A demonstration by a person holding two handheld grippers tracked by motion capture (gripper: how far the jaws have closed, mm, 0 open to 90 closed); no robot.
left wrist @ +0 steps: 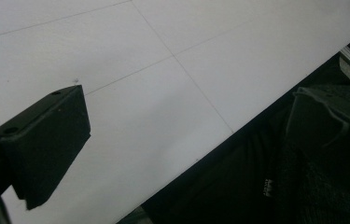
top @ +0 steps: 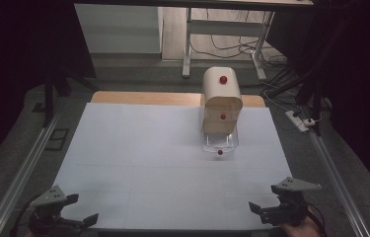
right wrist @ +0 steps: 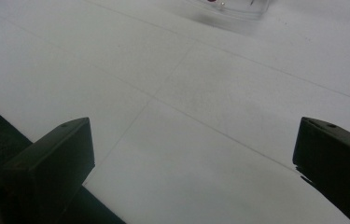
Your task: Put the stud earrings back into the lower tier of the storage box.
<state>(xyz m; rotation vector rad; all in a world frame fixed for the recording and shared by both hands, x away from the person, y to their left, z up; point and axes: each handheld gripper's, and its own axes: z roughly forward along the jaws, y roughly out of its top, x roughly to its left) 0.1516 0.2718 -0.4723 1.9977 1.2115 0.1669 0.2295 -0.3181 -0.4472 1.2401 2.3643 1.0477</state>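
White table (top: 138, 163) bears a cream container (top: 221, 101) with red knobs (top: 223, 79)

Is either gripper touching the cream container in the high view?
No. The left gripper and right gripper sit at the table's near edge, far from the cream container.

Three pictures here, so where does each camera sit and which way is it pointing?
High view: above the near edge, looking forward and down on the white table and cream drawer unit; the left gripper and right gripper rise at the bottom.
Left gripper view: rides that gripper, facing the table's near edge, jaws apart.
Right gripper view: rides that gripper, facing across the table to a clear drawer.
Shared: the table; the clear drawer in high and right.
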